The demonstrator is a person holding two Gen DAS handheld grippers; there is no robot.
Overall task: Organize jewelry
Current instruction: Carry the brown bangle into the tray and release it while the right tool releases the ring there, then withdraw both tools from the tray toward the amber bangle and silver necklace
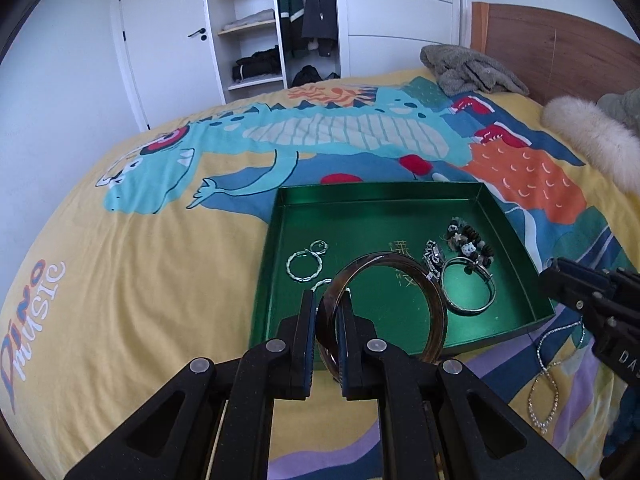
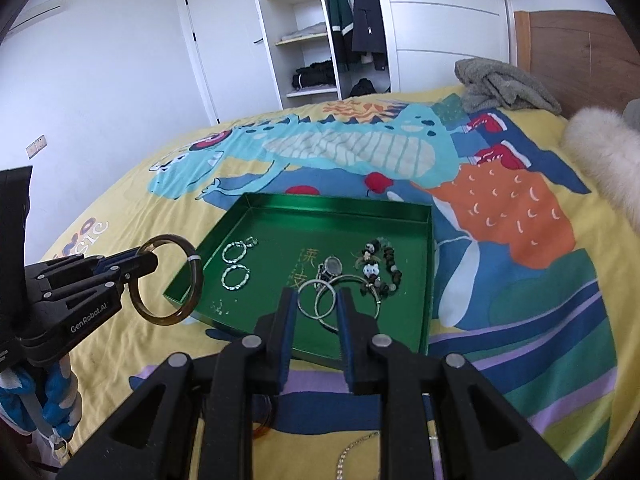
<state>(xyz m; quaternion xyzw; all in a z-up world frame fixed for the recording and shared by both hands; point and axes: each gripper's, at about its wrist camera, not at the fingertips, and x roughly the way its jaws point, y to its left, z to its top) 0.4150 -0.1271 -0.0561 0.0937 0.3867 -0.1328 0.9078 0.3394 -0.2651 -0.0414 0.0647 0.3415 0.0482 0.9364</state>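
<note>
Over the bedspread, left fingers clamp a brown bangle; right fingers spread.

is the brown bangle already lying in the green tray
No, the left tongs hold the brown bangle in the air beside the green tray.

Soft daylight, sharp, fisheye-warped dark corners

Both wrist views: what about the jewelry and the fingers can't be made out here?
- Brown bangle: near rim hidden by the left gripper fingers in the left wrist view.
- Rhinestone chain: upper part hidden behind the right gripper in the left wrist view; cut by the bottom edge in the right.
- Gold lettering in the green tray: too small to read.
</note>
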